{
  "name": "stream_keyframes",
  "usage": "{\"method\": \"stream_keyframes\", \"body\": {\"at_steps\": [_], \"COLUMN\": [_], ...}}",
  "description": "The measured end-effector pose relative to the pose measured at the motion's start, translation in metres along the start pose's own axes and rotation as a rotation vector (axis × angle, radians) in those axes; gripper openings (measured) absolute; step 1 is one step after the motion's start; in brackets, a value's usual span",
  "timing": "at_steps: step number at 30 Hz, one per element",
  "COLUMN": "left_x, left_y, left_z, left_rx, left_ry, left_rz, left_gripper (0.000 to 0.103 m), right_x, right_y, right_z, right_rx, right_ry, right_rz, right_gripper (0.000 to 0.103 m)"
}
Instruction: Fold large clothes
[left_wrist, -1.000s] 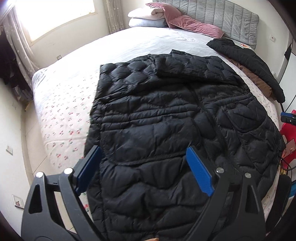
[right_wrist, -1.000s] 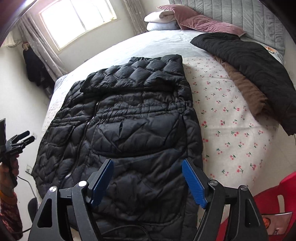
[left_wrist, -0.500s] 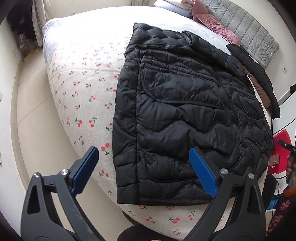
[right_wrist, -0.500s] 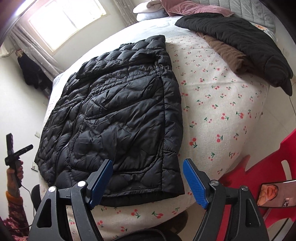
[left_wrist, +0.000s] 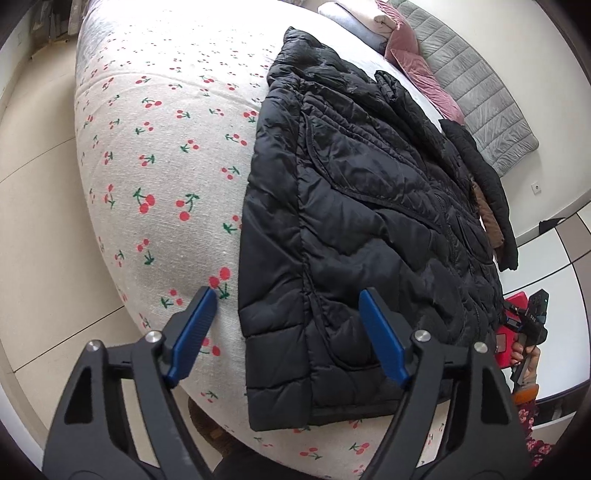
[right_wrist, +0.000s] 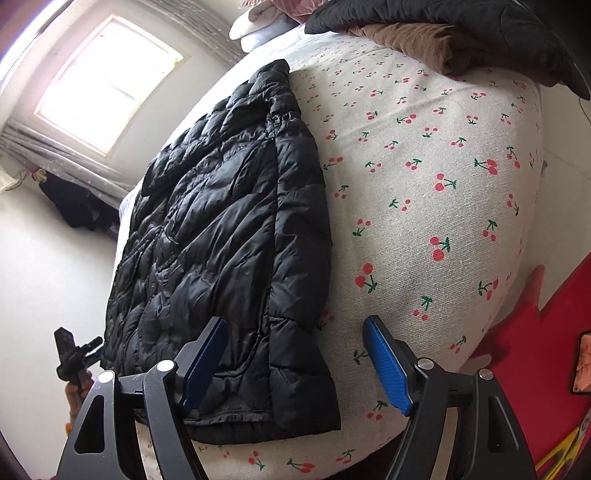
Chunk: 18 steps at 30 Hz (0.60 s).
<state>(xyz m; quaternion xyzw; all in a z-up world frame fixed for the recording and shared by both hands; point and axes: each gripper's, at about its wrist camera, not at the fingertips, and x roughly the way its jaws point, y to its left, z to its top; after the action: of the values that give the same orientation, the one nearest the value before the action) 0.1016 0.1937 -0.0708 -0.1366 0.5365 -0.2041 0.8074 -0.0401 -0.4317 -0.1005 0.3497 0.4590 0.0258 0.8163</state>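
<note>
A black quilted puffer jacket (left_wrist: 369, 203) lies flat on the cherry-print bed sheet (left_wrist: 155, 166), with its hem at the foot of the bed. My left gripper (left_wrist: 287, 295) hovers over the jacket's lower left hem corner. Its blue pads straddle that corner without pressing on it, and the jaws are closing. In the right wrist view, the jacket (right_wrist: 221, 221) has its lower right hem corner between the pads of my right gripper (right_wrist: 295, 321). These jaws are also closing, and the pads are still apart from the cloth.
A second black coat (right_wrist: 461, 22) on a brown garment (right_wrist: 406, 40) lies on the bed's right side. Pink pillows (left_wrist: 406, 48) and a grey headboard (left_wrist: 480, 85) are at the far end. A red chair (right_wrist: 546, 350) stands right of the bed and tiled floor (left_wrist: 37, 221) left of it.
Both grippers have come down and outward from over the jacket's middle to its two hem corners, rolling as they went. Both pairs of jaws have narrowed.
</note>
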Motion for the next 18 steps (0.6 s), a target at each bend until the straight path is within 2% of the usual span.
{"method": "stream_keyframes", "body": {"at_steps": [1,3,7,8,9,10,11,12,14,18], "left_x": [-0.001,-0.001,0.003,0.004,0.004,0.004,0.004,0.004,0.001,-0.017], "left_y": [-0.003,-0.008,-0.011,-0.011,-0.011,-0.011,-0.012,-0.014,-0.021,-0.034], "left_z": [-0.002,-0.005,-0.008,-0.009,-0.010,-0.011,-0.012,-0.012,-0.012,-0.010], "left_rx": [0.017,0.045,0.050,0.042,0.036,0.026,0.012,-0.002,-0.007,-0.043], "left_ry": [0.004,0.024,0.045,0.047,0.055,0.066,0.077,0.082,0.073,0.015], "left_rz": [-0.017,-0.036,-0.034,-0.048,-0.066,-0.087,-0.106,-0.119,-0.121,-0.161], "left_gripper": [0.074,0.069,0.065,0.060,0.050,0.043,0.032,0.024,0.020,0.016], "right_x": [0.001,0.006,0.023,0.026,0.028,0.030,0.031,0.031,0.027,0.011], "right_y": [0.000,0.002,0.012,0.015,0.017,0.019,0.020,0.022,0.026,0.041], "right_z": [0.000,0.000,-0.002,-0.003,-0.002,-0.002,-0.002,-0.002,-0.004,-0.006], "right_rx": [0.002,0.008,-0.001,0.000,-0.003,-0.010,-0.016,-0.023,-0.038,-0.080], "right_ry": [0.002,0.025,0.066,0.074,0.083,0.090,0.094,0.092,0.067,-0.003], "right_rz": [0.018,0.066,0.084,0.089,0.092,0.092,0.093,0.092,0.080,0.064], "right_gripper": [0.066,0.052,0.043,0.037,0.029,0.025,0.019,0.017,0.011,0.009]}}
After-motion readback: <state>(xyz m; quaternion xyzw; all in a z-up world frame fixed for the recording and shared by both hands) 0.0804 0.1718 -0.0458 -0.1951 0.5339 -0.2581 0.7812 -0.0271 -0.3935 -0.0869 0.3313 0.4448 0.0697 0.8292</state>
